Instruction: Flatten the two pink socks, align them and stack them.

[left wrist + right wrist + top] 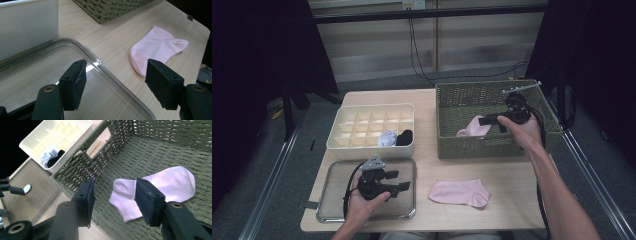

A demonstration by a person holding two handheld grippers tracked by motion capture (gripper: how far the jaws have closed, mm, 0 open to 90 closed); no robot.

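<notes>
One pink sock [459, 192] lies flat on the table, to the right of the tray; it is also in the left gripper view [156, 47]. A second pink sock [473, 128] [165, 185] lies on the floor of the green wicker basket [482, 146] [100, 162]. My right gripper [484, 120] [115, 195] hangs inside the basket just above that sock, jaws apart, with nothing pinched. My left gripper [399, 180] [116, 82] hovers open over the metal-rimmed tray [334, 200] [37, 75] with nothing between its jaws.
A cream divider box [362, 122] [60, 135] stands behind the tray, with a pale blue sock bundle [387, 138] [47, 156] and a black one [405, 136] [56, 158] in its front cells. Bare tabletop [432, 170] lies between tray, basket and the loose sock.
</notes>
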